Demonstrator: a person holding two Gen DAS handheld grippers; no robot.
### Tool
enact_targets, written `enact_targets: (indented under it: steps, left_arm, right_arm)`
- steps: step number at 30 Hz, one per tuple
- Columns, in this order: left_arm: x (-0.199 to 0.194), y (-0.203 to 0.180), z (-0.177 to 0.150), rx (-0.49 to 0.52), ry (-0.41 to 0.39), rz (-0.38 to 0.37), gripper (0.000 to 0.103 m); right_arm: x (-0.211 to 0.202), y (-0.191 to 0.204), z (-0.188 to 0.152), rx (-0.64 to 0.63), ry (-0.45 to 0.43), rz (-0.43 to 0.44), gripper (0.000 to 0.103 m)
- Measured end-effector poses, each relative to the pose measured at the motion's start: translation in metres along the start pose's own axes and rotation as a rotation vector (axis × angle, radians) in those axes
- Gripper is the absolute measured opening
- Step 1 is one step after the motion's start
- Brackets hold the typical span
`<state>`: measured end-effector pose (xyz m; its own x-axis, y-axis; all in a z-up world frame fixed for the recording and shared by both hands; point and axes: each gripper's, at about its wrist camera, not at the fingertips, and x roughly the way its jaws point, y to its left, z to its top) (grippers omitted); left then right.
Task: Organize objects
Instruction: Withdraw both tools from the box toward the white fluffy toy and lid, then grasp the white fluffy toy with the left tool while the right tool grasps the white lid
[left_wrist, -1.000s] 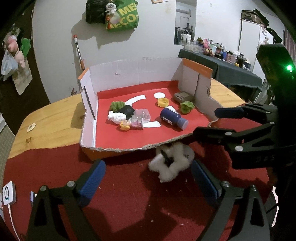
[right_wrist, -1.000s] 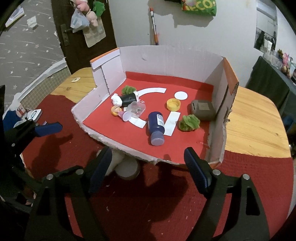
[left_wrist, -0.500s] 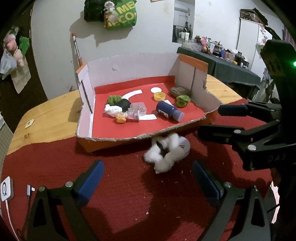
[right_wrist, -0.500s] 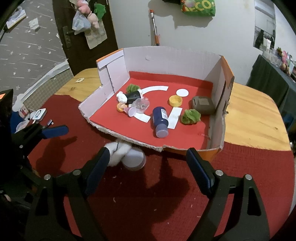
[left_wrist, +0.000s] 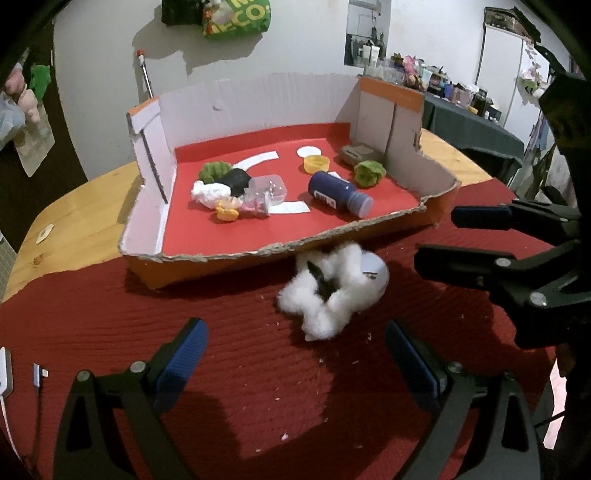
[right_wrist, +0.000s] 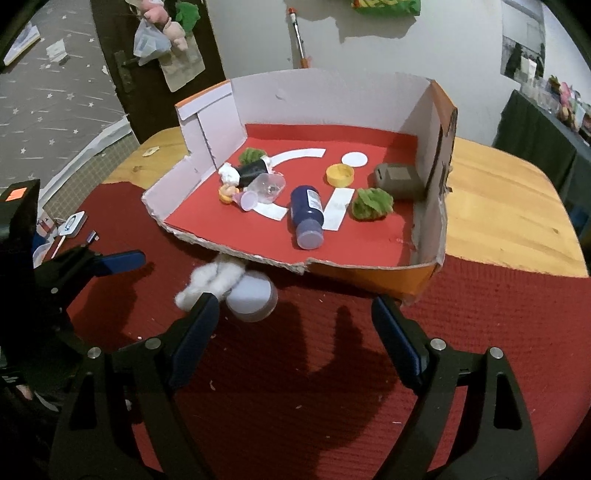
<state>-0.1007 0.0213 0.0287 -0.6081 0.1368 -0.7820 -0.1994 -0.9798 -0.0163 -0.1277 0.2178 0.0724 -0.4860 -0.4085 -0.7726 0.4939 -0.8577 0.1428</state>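
While spread wide and empty at bottom of frame, left gripper (left_wrist: 295, 354) faces cotton tuft (left_wrist: 325, 295) at centre; best lowered squarely, pinching fluff, not jar (left_wrist: 375, 273) behind.

In front of my left gripper (left_wrist: 293, 350) the red cloth (left_wrist: 221, 369) is bare, so I can pass there — only the cotton tuft (left_wrist: 325, 299) and the round lid (left_wrist: 375, 271) lie ahead, touching the cardboard box (left_wrist: 207, 264). The right gripper (left_wrist: 436, 236) blocks the right side. The box's torn front edge is low; its side and back walls stand high.
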Motion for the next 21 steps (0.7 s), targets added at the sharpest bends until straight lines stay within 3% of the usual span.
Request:
enact_targets:
  steps: [15,21]
  left_arm:
    - [0.016,0.023,0.01,-0.079,0.02,0.058,0.098]
    - [0.008,0.024,0.01,-0.071,-0.013,0.026,0.087]
  right_arm:
    - [0.013,-0.005,-0.006,-0.016,0.035,-0.023,0.085]
    - [0.024,0.007,-0.009,-0.072,0.053,-0.037,0.085]
